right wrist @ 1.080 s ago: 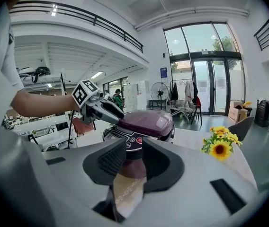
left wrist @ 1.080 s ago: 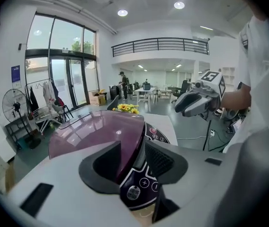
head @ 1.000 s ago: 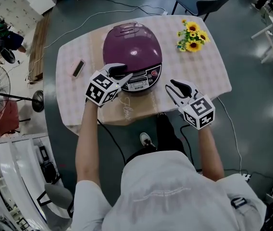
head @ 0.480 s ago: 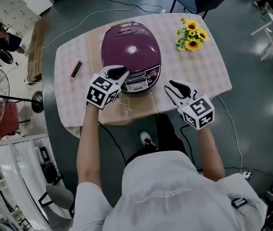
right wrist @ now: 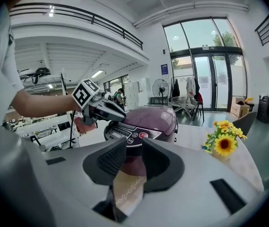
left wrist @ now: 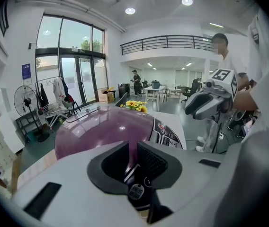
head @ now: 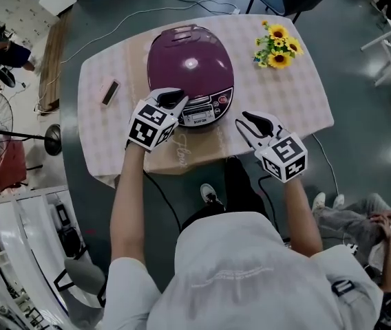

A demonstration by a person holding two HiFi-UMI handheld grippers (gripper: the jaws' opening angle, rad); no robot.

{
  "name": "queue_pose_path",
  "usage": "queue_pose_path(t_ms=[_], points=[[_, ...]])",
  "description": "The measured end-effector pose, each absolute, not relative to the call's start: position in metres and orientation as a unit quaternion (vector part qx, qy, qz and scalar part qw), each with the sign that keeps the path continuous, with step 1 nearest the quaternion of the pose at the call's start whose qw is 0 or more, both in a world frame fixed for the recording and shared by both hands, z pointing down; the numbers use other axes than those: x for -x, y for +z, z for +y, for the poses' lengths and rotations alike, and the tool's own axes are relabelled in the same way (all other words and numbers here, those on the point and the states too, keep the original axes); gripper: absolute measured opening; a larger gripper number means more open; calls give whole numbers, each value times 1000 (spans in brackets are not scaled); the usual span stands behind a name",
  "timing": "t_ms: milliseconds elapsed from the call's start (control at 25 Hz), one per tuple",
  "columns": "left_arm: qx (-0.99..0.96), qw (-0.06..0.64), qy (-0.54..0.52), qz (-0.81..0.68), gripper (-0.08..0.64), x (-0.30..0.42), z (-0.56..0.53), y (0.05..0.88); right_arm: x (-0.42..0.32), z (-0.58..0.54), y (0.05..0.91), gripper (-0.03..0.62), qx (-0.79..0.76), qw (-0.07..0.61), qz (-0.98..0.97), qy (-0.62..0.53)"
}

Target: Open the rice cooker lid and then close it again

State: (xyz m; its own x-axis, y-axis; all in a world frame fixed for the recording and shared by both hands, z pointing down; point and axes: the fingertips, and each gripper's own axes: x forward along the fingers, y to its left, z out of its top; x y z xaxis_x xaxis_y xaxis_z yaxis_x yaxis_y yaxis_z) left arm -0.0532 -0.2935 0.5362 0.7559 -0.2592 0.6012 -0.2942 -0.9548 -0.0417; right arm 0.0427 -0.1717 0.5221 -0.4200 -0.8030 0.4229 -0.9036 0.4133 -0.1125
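Opening step, rice cooker lid [head: 190,60] not yet up: my left gripper [head: 174,99] at its front edge, jaws just been closing to an empty slit; right gripper [head: 248,119] jaws slightly apart, idle; next I press the lid free there

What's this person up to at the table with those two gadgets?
A person holds a two-jaw gripper in each hand at a purple rice cooker on the table. The left gripper is at the front edge of the lid; its jaws have just been closing to a narrow gap with nothing between them. The right gripper hovers to the cooker's right, jaws apart and empty. The lid is shut.
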Motion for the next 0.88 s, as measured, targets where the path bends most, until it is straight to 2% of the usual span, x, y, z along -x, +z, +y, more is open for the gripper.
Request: queue_pose_path(t_ms=[880], points=[[-938, 27, 304, -164, 63, 54, -294, 536, -30, -180, 527, 118, -508, 154, -829, 176]])
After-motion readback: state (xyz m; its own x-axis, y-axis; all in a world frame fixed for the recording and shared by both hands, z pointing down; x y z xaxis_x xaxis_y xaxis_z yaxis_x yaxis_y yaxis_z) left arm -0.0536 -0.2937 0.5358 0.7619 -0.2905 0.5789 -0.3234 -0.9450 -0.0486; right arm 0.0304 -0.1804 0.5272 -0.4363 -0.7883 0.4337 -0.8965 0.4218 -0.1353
